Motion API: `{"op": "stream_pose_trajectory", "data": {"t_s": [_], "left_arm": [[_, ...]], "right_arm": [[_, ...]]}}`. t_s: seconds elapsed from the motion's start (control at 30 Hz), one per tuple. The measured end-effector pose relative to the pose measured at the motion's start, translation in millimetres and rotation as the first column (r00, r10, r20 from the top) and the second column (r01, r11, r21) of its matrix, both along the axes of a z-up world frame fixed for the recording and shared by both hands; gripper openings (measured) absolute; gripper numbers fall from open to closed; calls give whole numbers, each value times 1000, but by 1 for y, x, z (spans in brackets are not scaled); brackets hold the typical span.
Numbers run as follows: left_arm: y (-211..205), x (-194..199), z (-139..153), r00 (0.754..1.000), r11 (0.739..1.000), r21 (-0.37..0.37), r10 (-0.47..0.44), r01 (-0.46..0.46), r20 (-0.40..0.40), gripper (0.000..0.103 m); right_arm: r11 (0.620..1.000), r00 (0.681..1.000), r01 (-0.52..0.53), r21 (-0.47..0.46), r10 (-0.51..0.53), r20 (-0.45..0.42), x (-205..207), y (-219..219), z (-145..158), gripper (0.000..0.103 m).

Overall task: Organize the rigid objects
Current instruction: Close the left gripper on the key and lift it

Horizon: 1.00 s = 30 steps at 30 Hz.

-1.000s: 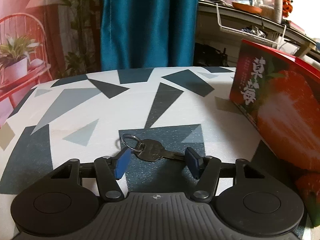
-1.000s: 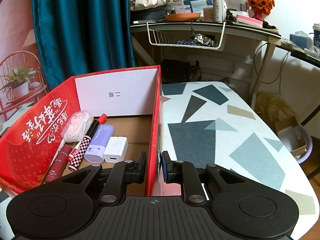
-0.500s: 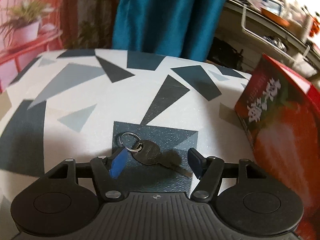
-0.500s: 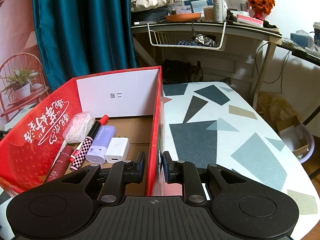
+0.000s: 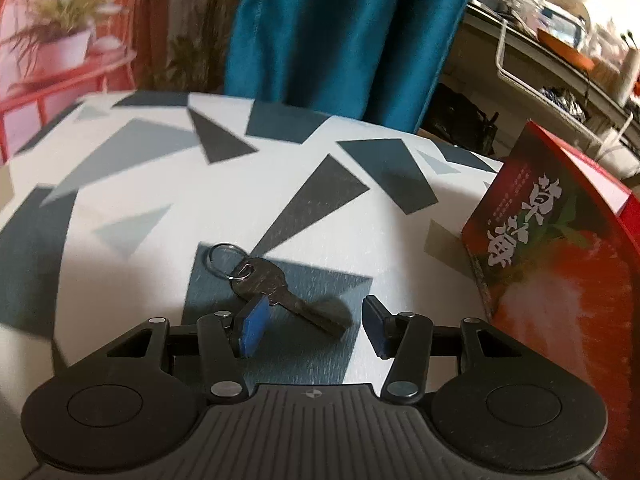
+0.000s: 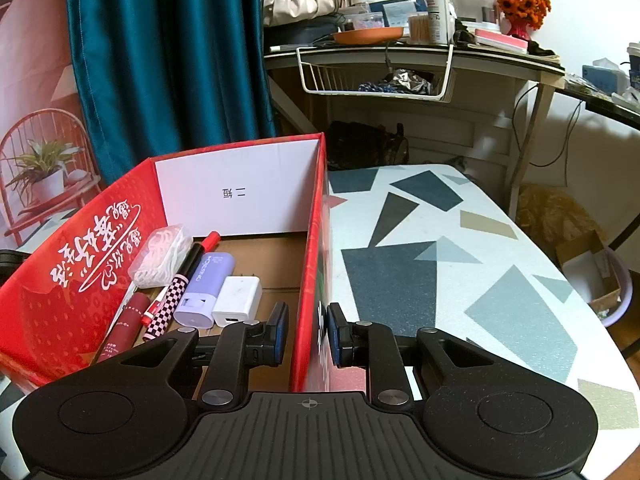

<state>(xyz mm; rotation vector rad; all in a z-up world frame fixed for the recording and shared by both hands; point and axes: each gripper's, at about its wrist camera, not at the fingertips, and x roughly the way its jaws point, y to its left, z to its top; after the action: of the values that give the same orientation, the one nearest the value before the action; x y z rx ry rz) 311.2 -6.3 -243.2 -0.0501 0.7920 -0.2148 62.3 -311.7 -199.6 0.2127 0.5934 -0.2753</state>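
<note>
A dark metal key (image 5: 276,286) on a silver ring (image 5: 224,261) lies flat on the patterned table (image 5: 168,184). My left gripper (image 5: 314,330) is open just above it, its blue pads either side of the key's blade. The red strawberry box (image 5: 560,264) stands to the right. In the right wrist view my right gripper (image 6: 307,334) is shut on the box's right wall (image 6: 310,280). Inside the box lie a white charger (image 6: 237,300), a lilac case (image 6: 206,286), a checkered pen (image 6: 176,292), a dark red tube (image 6: 122,328) and a clear bag (image 6: 160,254).
A teal curtain (image 5: 340,40) hangs behind the table. A cluttered desk (image 6: 420,52) with a wire basket (image 6: 376,76) stands at the back right. The table edge (image 6: 568,280) curves away on the right, with a bin (image 6: 600,280) on the floor beyond.
My left gripper has turned and shifted left, so the key now lies diagonally between the pads and the box sits farther right in view. The right gripper has barely moved.
</note>
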Motion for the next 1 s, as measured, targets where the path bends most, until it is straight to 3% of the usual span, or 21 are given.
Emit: {"op": "stream_pose_trajectory", "data": {"t_s": [0.1,0.33,0.53,0.6,0.7,0.87,1.0], "left_arm": [[-3,6,0,1000,1000,28,9,-9,17,54],[4,10,3,994,994,-6,113,-113,15,54],[10,27,4,984,985,12,173,-173,35,54],[6,33,3,988,989,24,148,-149,42,52],[-5,37,1,995,993,79,79,-84,61,34],[-25,29,-2,992,989,124,-93,82,85,33],[-43,17,-5,967,961,172,-236,217,93,34]], "right_arm": [[1000,1000,0,0,0,0,0,0,0,20],[1000,1000,-2,0,2,1,0,0,0,21],[1000,1000,-3,0,3,0,0,1,0,21],[1000,1000,-4,1,4,0,0,1,0,21],[1000,1000,-4,1,4,0,0,1,0,22],[1000,1000,-6,2,6,1,1,1,0,22],[1000,1000,-8,3,8,1,1,2,0,23]]}}
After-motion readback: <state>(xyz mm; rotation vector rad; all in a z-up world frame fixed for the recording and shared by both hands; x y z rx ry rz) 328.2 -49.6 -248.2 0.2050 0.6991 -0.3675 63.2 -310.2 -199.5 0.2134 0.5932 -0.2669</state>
